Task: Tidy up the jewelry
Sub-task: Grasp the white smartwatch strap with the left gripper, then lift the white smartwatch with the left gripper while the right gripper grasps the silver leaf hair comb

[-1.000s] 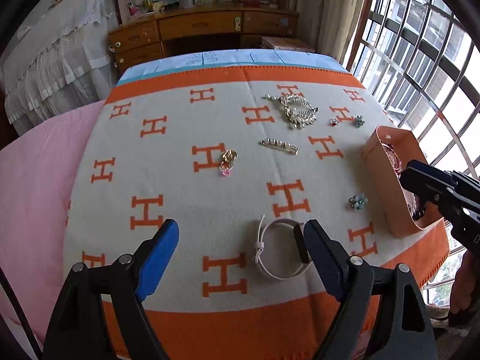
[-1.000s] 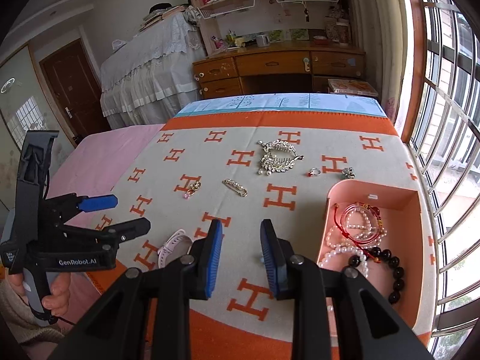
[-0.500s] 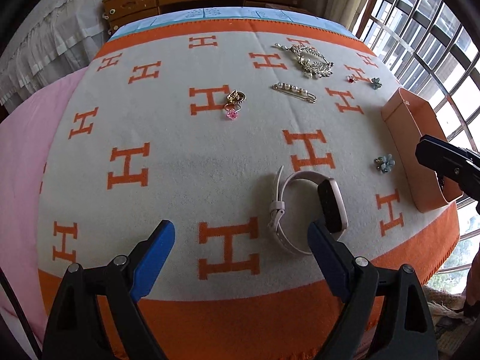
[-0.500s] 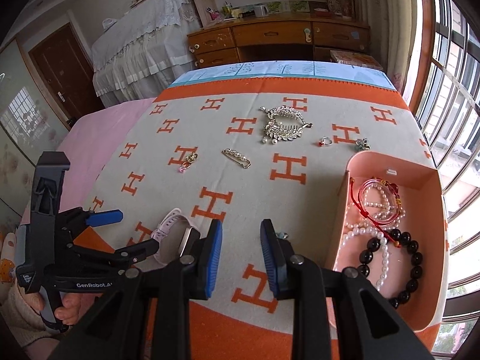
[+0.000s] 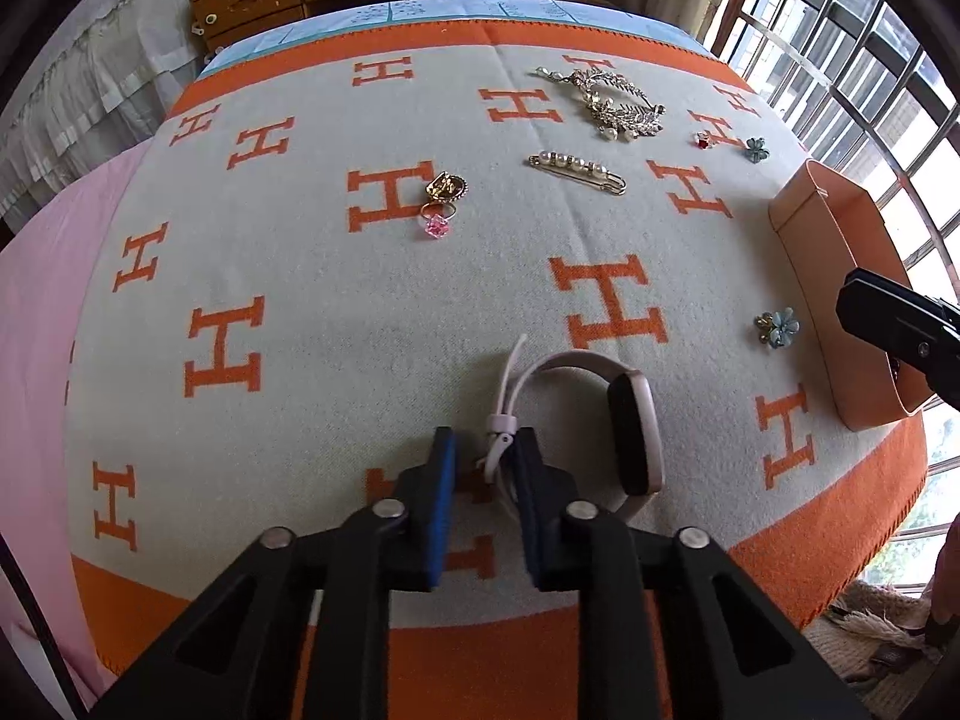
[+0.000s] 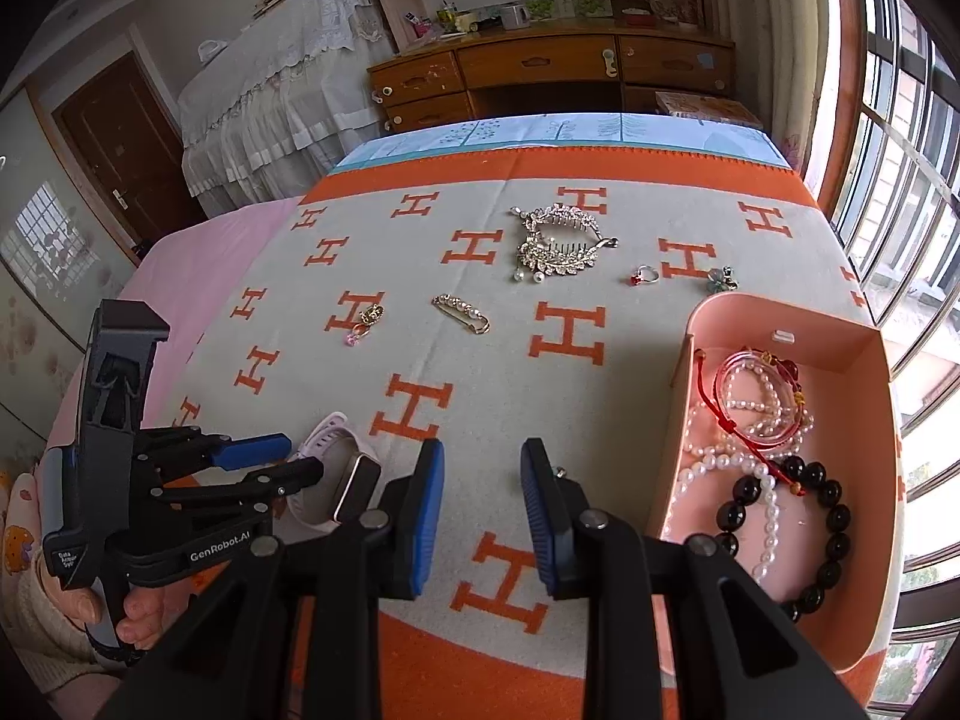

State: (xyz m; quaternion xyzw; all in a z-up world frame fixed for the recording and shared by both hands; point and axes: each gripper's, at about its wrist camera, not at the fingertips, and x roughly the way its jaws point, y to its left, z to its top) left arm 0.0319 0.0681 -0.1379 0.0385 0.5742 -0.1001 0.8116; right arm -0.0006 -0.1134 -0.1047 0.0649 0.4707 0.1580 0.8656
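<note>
- Jewelry lies scattered over the orange-and-cream H-patterned blanket (image 5: 336, 312), and nearest the front edge is a pale pink smartwatch (image 5: 606, 420) resting on its side.
- Left gripper (image 5: 480, 498) is down at the watch's strap, fingers narrowed to a slim gap around the strap's clasp end; whether they are actually pinching it I cannot tell.
- Right gripper (image 6: 483, 510) hovers over bare blanket with its fingers parted and nothing between them, just left of the pink box (image 6: 864, 570).
- Inside that box sit a black bead bracelet (image 6: 822, 516), pearl strands (image 6: 720, 462) and a red cord bracelet (image 6: 756, 402).
- Farther back on the blanket lie a pearl safety-pin brooch (image 5: 577, 171), a gold ring and pink-stone ring together (image 5: 443, 204), a silver leaf hair comb (image 5: 612, 99) and a red-stone ring (image 5: 703, 140).
- Two blue flower pieces are well apart: one near the box wall (image 5: 777, 327), one beyond the box (image 5: 756, 148).
</note>
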